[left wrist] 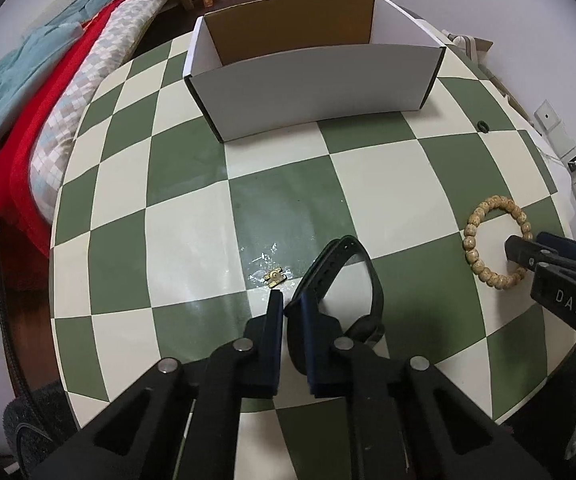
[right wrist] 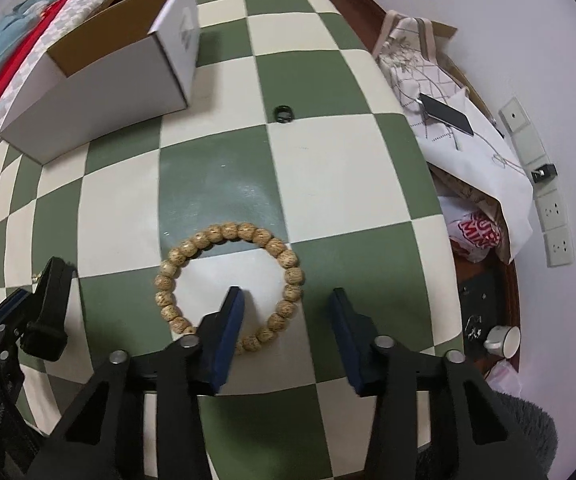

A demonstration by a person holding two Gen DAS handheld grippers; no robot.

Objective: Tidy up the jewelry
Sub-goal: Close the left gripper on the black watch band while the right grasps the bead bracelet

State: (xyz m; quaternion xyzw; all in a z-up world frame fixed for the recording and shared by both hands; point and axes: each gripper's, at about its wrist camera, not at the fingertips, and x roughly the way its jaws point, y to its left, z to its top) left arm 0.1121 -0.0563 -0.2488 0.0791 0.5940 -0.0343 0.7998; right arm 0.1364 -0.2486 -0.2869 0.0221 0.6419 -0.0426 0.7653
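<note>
I am holding my right gripper [right wrist: 283,300] wide open over the round bracelet of tan wooden beads [right wrist: 229,286] near the right edge of the green-and-cream checkered table [right wrist: 215,184], one finger inside the loop and one outside, straddling its near-right arc. My left gripper [left wrist: 292,304] is pinching the black rubber watch strap [left wrist: 340,276], narrow-jawed, while the open white cardboard box [left wrist: 312,80] is waiting at the far edge.

"DAS" is printed in pale letters on the right gripper [left wrist: 528,258], seen at the right edge; upside-down red lettering, partly hidden, is borne by a white bag [right wrist: 474,236] at the far right.
</note>
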